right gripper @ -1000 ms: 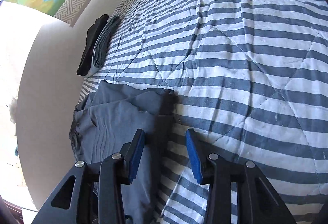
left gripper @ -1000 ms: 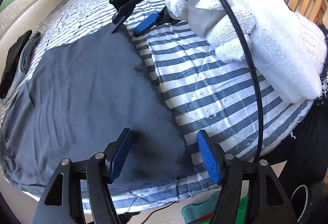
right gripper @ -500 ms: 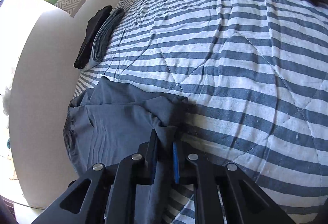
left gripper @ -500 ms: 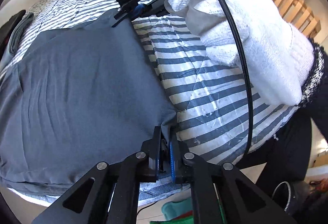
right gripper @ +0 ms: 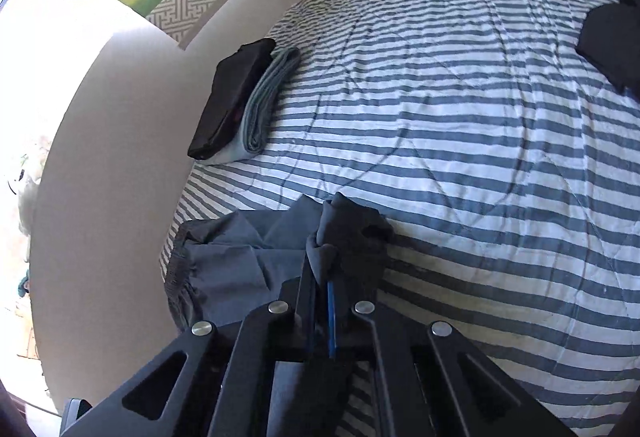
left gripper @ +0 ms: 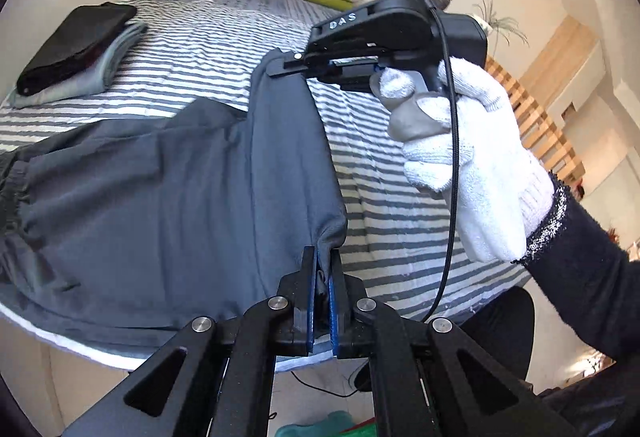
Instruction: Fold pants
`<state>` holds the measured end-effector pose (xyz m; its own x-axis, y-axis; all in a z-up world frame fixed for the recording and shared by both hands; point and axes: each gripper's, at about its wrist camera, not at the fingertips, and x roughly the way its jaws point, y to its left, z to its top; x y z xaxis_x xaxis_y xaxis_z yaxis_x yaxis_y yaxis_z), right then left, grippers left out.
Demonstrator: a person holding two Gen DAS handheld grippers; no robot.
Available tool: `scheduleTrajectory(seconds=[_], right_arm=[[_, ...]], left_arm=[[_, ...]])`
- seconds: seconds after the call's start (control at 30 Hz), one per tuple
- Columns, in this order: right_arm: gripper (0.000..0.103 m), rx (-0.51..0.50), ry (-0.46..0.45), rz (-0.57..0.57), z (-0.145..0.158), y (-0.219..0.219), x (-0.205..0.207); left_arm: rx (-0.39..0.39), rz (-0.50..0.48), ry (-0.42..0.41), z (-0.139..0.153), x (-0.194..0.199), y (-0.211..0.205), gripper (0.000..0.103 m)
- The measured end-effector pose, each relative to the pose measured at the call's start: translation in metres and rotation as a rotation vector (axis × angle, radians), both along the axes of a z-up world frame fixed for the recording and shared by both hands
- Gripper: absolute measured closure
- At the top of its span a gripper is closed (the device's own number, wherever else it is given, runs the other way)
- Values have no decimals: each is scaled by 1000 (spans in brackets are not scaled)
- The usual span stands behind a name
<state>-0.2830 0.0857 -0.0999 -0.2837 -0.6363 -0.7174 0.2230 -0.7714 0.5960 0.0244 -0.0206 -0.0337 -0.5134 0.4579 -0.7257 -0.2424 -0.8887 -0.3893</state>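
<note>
Left gripper [left gripper: 322, 279]: my jaws are clamped tight on a corner of the pants [left gripper: 168, 205], lifted off the bed [left gripper: 400, 221].
Right gripper [right gripper: 322, 301]: pinched closed on the other corner, fabric bunched between my fingers; my gloved hand [left gripper: 472, 157] grips the handle.
Pants: grey, hem edge raised between both grippers, the rest draped on the striped bed near its edge.
Folded clothes [right gripper: 244, 105]: stacked by the wall, well apart.

Grey pants [left gripper: 168, 189] lie rumpled, one edge lifted.
</note>
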Motion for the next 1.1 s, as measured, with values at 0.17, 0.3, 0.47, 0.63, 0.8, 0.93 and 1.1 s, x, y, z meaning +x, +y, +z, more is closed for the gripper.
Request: scheduleTrajectory(seconds=[0.17, 0.3, 0.47, 0.63, 0.8, 0.93, 1.1], right_arm=[[99, 21, 42, 78, 28, -85, -7], [99, 53, 63, 155, 36, -176, -18], [99, 80, 47, 246, 23, -279, -31], [99, 133, 44, 318, 1, -361, -39], [99, 198, 17, 341, -26, -407, -49], [97, 228, 6, 381, -45, -426, -51], [82, 118, -29, 425, -30, -402, -57]], left_arm=[[17, 170, 47, 13, 15, -101, 99], [35, 300, 48, 8, 24, -181, 99], [59, 437, 32, -9, 50, -271, 99], [137, 544, 12, -35, 64, -337, 99], [176, 571, -22, -63, 57, -364, 99], [153, 604, -27, -67, 63, -373, 98], [157, 720, -22, -59, 81, -398, 51]])
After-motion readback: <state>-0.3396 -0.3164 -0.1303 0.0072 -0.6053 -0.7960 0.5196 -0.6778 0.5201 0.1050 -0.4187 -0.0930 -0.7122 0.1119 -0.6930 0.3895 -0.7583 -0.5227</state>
